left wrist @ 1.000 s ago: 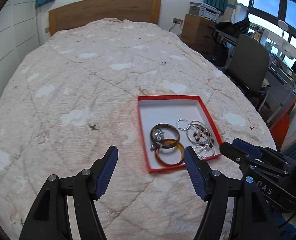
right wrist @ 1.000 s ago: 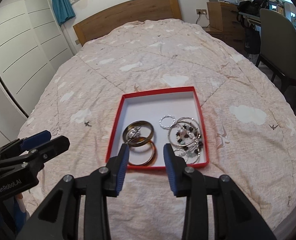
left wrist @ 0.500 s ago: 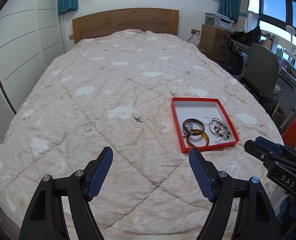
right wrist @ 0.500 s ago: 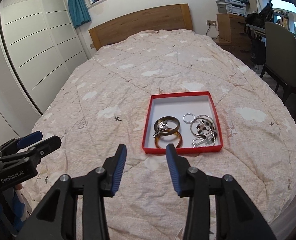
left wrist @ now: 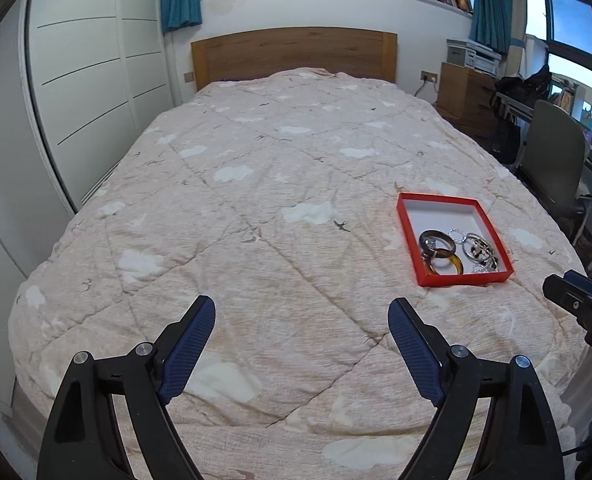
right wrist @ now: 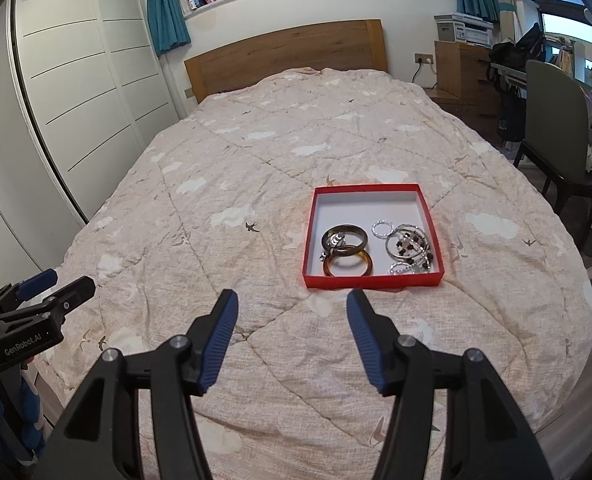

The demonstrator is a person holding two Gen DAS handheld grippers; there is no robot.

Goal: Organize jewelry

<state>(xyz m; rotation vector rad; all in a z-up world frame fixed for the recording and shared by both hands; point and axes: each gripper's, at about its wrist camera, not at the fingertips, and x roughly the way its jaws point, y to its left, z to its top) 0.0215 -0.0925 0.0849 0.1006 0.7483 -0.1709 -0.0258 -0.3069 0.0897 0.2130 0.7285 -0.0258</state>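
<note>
Since all the jewelry already lies inside the red box (right wrist: 430,216), right of centre in the right wrist view and at the right edge of the left wrist view, the step in hand looks like pulling clear of a finished job, and the care is in leaving the box undisturbed. A dark bangle (right wrist: 344,238) overlaps an amber bangle (right wrist: 347,266) along the box's left side; silver rings and a beaded bracelet (right wrist: 410,246) crowd its lower right corner, too tangled to count. Its upper half is bare white. The right gripper (right wrist: 292,322) sits low in frame just short of the box's near wall, nothing between its blue pads; its jaws have just been opening. The left gripper (left wrist: 302,338), well apart from the box over the plain quilt (left wrist: 256,184), has also just been opening, wide and empty. Any further retreat should stay off the soft quilt so the box does not tip.
</note>
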